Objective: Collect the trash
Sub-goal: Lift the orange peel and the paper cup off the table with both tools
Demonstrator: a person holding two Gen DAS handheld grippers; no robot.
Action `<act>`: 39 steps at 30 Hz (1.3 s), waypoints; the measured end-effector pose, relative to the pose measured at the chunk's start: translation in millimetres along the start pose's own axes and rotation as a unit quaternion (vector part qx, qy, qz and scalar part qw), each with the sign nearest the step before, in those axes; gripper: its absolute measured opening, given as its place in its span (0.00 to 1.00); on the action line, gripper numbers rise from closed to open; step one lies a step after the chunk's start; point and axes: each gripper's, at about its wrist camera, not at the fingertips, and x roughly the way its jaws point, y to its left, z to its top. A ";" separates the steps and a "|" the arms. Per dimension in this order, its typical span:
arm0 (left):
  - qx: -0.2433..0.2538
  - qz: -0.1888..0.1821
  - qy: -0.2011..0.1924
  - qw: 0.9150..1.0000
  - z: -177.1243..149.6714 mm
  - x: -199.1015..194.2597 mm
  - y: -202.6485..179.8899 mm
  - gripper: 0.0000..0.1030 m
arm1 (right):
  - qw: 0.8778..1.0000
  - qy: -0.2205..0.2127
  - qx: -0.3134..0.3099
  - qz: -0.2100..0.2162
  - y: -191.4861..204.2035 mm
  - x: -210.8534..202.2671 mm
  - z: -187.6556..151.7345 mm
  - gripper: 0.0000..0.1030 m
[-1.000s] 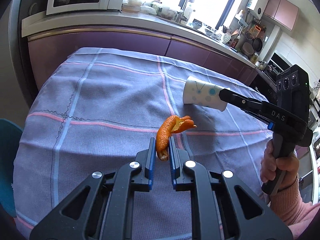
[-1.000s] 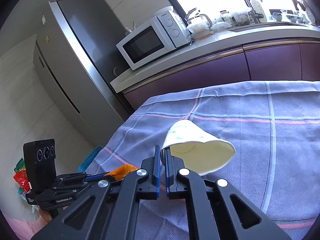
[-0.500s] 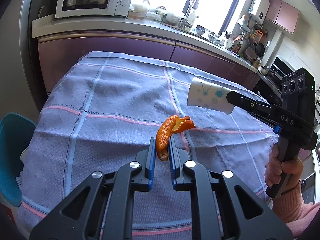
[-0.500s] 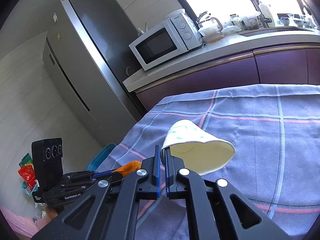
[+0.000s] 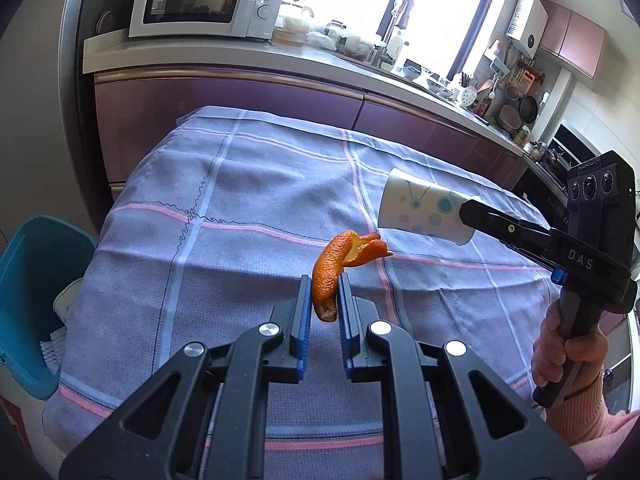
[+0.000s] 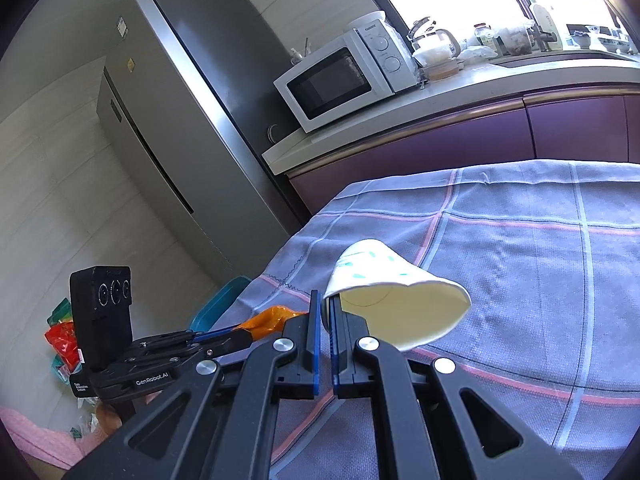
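My left gripper point(image 5: 324, 292) is shut on a curled orange peel point(image 5: 340, 260) and holds it above the purple checked tablecloth point(image 5: 248, 184). My right gripper point(image 6: 325, 308) is shut on the rim of a white paper cup with blue dots point(image 6: 400, 304), held in the air with its mouth toward the camera. In the left wrist view the cup point(image 5: 420, 212) hangs to the right of the peel. In the right wrist view the peel point(image 6: 272, 318) shows in the left gripper, low left. A teal bin point(image 5: 32, 300) stands on the floor off the table's left edge.
A counter point(image 5: 304, 60) with a white microwave point(image 5: 208, 0) and kitchen items runs behind the table. A steel fridge point(image 6: 176, 136) stands left of it. Coloured packets point(image 6: 60, 336) lie on the floor. The teal bin point(image 6: 224, 300) shows by the table corner.
Both grippers have drawn back and to the left with their loads. The teal bin has come into view at the left edge. Both grips are unchanged.
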 end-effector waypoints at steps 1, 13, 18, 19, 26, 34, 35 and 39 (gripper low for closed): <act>-0.001 0.000 0.000 1.000 -0.1 -0.8 1.3 0.13 | 1.000 0.001 0.000 0.002 1.1 0.5 -0.6 0.03; -0.010 0.008 -0.012 1.000 -4.4 -16.5 10.5 0.13 | 1.000 0.008 -0.005 0.016 14.5 6.6 -4.4 0.03; -0.017 0.010 -0.014 1.000 -6.9 -21.5 15.2 0.13 | 1.000 0.011 -0.009 0.022 19.9 9.4 -5.7 0.03; -0.018 0.011 -0.015 1.000 -7.5 -22.7 16.4 0.13 | 1.000 0.011 -0.010 0.023 21.5 9.9 -6.1 0.03; -0.027 0.019 -0.020 0.999 -12.8 -32.3 23.7 0.13 | 0.999 0.015 -0.012 0.029 28.2 15.5 -7.5 0.03; -0.034 0.026 -0.026 0.999 -14.3 -40.7 31.8 0.13 | 0.999 0.017 -0.016 0.039 36.1 22.3 -7.0 0.03; -0.035 0.028 -0.027 0.999 -14.4 -41.7 32.7 0.13 | 0.999 0.017 -0.016 0.040 37.3 23.0 -6.9 0.03; -0.038 0.032 -0.030 0.998 -15.6 -45.5 37.4 0.13 | 0.999 0.019 -0.019 0.044 40.5 26.2 -6.8 0.03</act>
